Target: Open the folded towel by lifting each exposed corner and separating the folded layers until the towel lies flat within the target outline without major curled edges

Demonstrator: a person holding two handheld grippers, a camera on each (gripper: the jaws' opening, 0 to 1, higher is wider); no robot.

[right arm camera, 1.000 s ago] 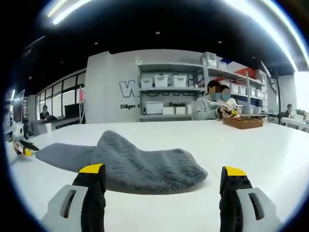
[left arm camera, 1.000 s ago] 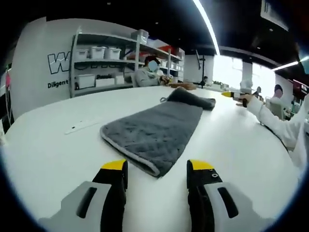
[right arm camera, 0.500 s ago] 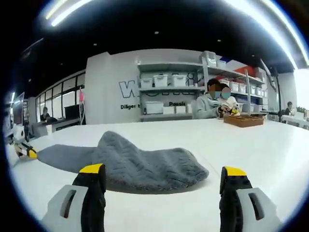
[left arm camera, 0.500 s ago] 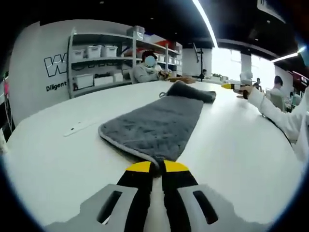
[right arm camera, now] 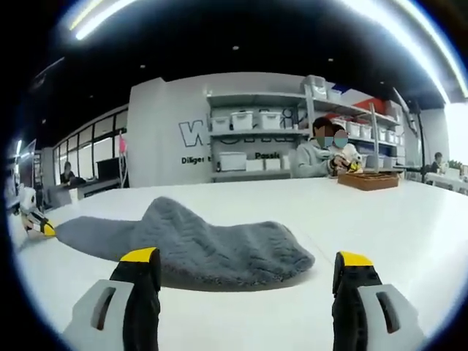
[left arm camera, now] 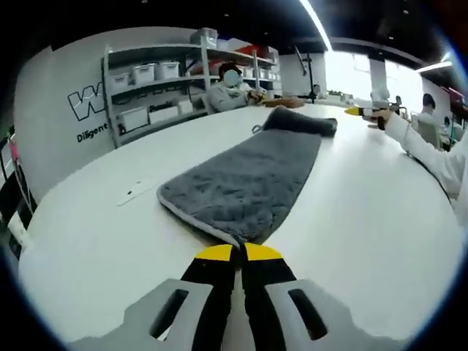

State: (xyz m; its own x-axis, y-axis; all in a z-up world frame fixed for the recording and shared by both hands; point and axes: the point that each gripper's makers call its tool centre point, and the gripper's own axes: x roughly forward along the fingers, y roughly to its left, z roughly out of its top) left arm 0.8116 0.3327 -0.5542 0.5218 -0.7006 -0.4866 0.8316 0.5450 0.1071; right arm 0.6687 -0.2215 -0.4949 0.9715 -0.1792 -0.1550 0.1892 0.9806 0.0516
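Left gripper (left arm camera: 239,254) clamped on towel (left arm camera: 248,179) corner.

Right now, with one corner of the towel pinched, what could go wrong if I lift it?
1. The left gripper holds only the edge of the grey towel; it may slip out.
2. The far end is still bunched, and the right gripper is open, not holding it, so the whole towel may drag across the white table.

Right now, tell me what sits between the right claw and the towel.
Nothing: in the right gripper view, bare white table separates the open right claw from the towel's bunched end.
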